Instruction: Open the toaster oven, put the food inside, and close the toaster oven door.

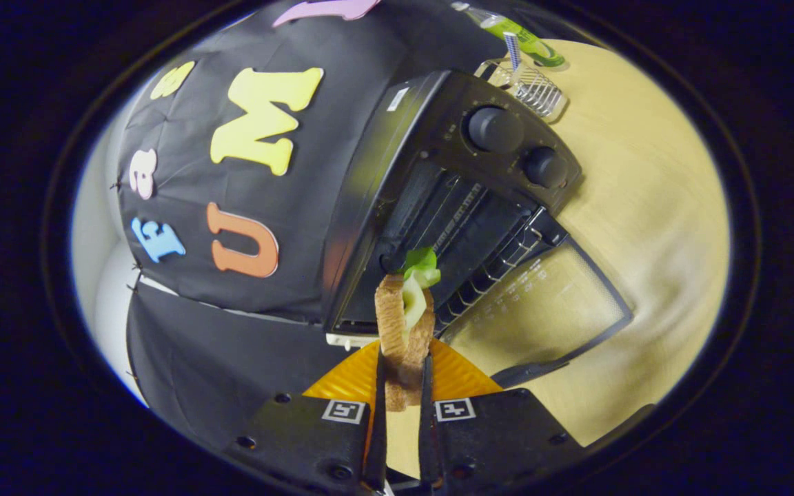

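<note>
Claw [402, 386] clamped on sandwich [404, 324], before open toaster oven [452, 172]

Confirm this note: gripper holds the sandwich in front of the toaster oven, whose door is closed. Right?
Not quite. The gripper does hold the sandwich in front of the toaster oven, both fingers pressing on it, but the door is open, folded down onto the table with the rack visible inside. The gripper view shows it.
</note>
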`<state>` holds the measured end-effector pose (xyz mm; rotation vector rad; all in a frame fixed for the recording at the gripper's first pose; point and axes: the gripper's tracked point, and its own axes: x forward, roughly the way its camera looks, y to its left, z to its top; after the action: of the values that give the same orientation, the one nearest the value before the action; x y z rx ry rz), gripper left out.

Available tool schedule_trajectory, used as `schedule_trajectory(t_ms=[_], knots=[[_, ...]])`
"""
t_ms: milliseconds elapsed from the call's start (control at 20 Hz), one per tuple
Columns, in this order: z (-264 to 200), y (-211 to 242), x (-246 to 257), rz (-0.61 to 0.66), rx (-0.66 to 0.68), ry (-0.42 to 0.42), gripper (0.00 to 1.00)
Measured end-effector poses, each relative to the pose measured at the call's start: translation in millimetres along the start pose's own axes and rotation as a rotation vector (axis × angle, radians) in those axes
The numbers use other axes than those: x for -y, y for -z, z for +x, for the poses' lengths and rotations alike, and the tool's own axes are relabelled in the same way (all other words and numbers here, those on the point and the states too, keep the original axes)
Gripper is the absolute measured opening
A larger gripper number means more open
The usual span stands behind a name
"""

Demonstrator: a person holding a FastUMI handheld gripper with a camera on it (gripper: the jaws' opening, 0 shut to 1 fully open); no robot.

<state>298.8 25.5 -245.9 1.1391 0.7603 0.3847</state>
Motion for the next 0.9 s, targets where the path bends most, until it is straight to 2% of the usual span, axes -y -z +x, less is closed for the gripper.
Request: schedule_trajectory(t_ms=[250, 450, 600, 800, 900], knots=[[38, -21, 3, -0.004, 0.076, -0.037, 0.23], [63, -38, 13, 0.089, 0.159, -0.046, 0.23], [76, -44, 16, 0.064, 0.189, -0.035, 0.24], [94, -47, 25, 0.098, 0.209, -0.011, 0.31], [97, -45, 24, 0.105, 0.211, -0.002, 0.39]])
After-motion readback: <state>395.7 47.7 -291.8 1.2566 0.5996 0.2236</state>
